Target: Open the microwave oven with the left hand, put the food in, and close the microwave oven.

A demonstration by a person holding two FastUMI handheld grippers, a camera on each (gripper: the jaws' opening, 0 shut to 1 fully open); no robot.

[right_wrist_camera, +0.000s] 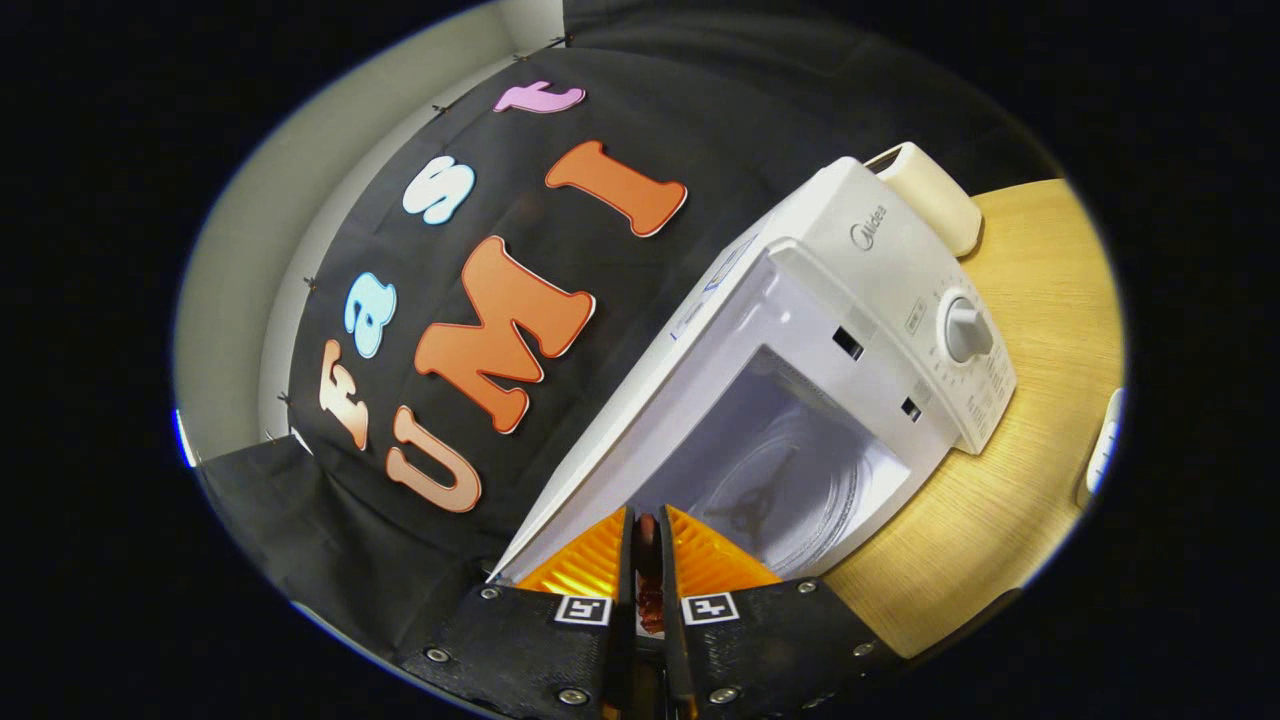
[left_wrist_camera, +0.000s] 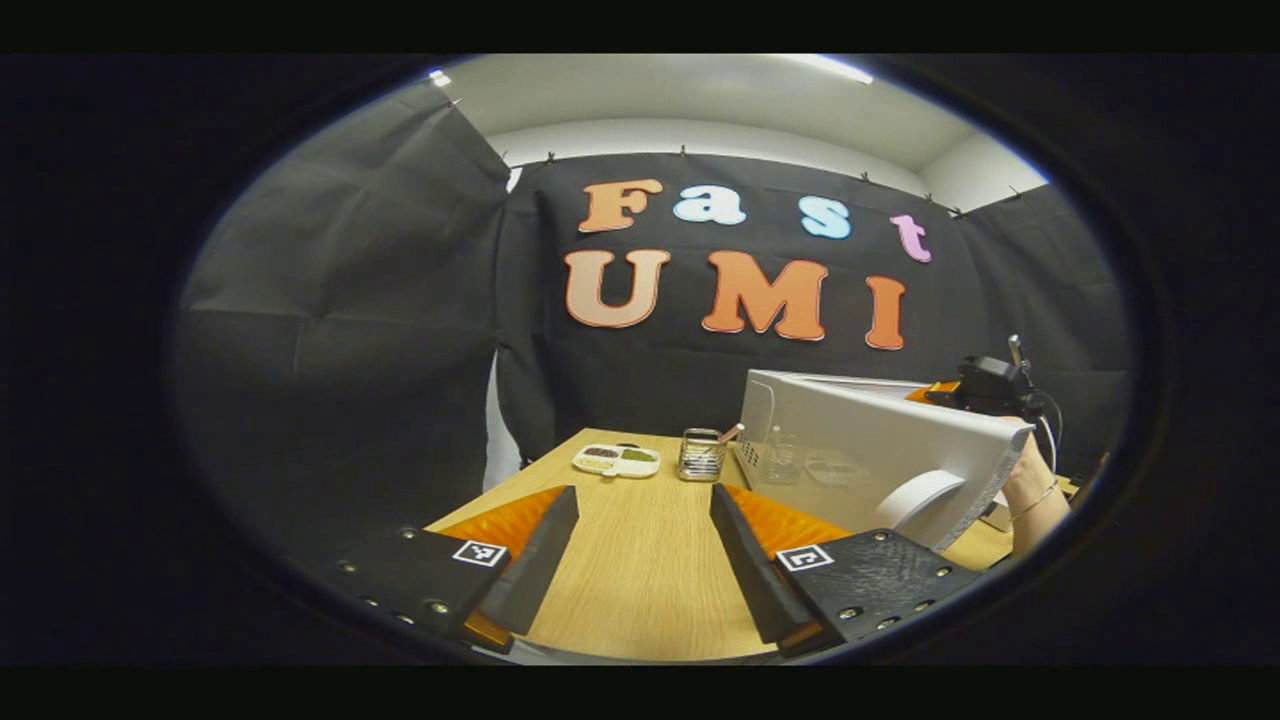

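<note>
Pale wooden tabletop (left_wrist_camera: pixel 640 560) carries the white microwave oven (right_wrist_camera: pixel 850 330), door swung wide. Right gripper (right_wrist_camera: pixel 646 560) pinches a thin reddish-brown food piece (right_wrist_camera: pixel 648 590) — steer it straight into the cavity; left gripper (left_wrist_camera: pixel 640 560) hangs released.

In the left gripper view, a compartment dish (left_wrist_camera: pixel 616 460) lies far back on the worktop (left_wrist_camera: pixel 640 560), a wire holder (left_wrist_camera: pixel 701 455) just right of it, and the microwave oven (left_wrist_camera: pixel 880 460) stands right of both with its door (left_wrist_camera: pixel 850 455) swung open toward the holder. In the right gripper view, the right tool (right_wrist_camera: pixel 646 560) sits before the open cavity (right_wrist_camera: pixel 780 470), a turntable plate (right_wrist_camera: pixel 790 490) inside. The dial (right_wrist_camera: pixel 966 330) sits right of the cavity.
</note>
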